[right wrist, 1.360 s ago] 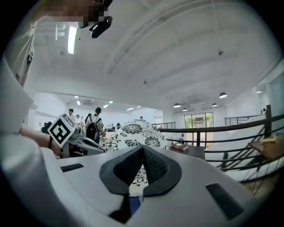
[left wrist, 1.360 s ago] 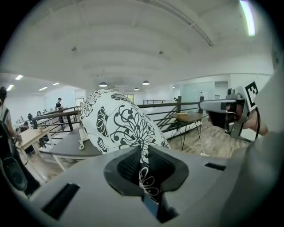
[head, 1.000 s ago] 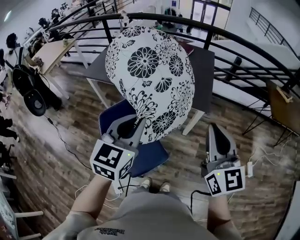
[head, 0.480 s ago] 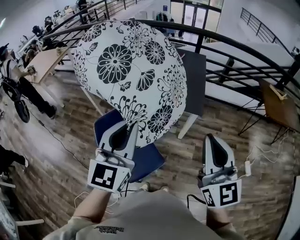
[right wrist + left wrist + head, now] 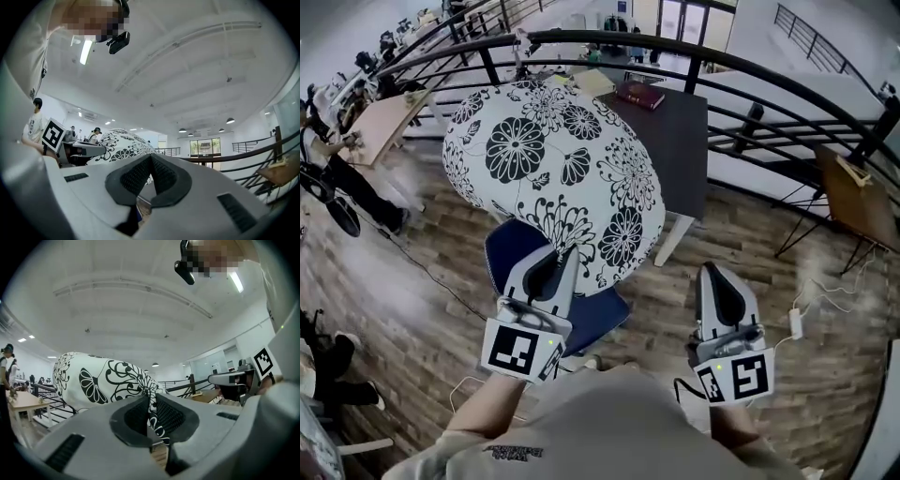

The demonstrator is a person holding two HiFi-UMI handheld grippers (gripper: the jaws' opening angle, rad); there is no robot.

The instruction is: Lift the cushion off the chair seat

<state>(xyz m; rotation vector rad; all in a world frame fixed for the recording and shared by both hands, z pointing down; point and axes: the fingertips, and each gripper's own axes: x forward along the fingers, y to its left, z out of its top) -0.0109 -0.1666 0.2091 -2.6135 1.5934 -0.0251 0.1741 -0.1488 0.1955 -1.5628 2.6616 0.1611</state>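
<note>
A big white cushion (image 5: 553,178) with black flowers hangs in the air above the blue chair seat (image 5: 598,317), clear of it. My left gripper (image 5: 568,253) is shut on the cushion's lower corner. In the left gripper view a fold of the printed fabric (image 5: 154,416) is pinched between the jaws of the left gripper (image 5: 151,401), and the cushion (image 5: 93,380) bulges out to the left. My right gripper (image 5: 710,270) hovers to the right of the chair, shut and empty. In the right gripper view its pads (image 5: 151,159) meet, with the cushion (image 5: 124,139) off to the left.
Behind the chair stands a dark table (image 5: 680,141) with a book (image 5: 639,94) on it. A black railing (image 5: 750,75) curves behind that. A wooden desk (image 5: 380,122) and people are at the left, a wooden stand (image 5: 853,202) at the right. Cables and a power strip (image 5: 795,323) lie on the floor.
The cushion, still pinched in the left gripper, has swung left, uncovering the dark table behind it. The right gripper stays shut and has barely shifted.
</note>
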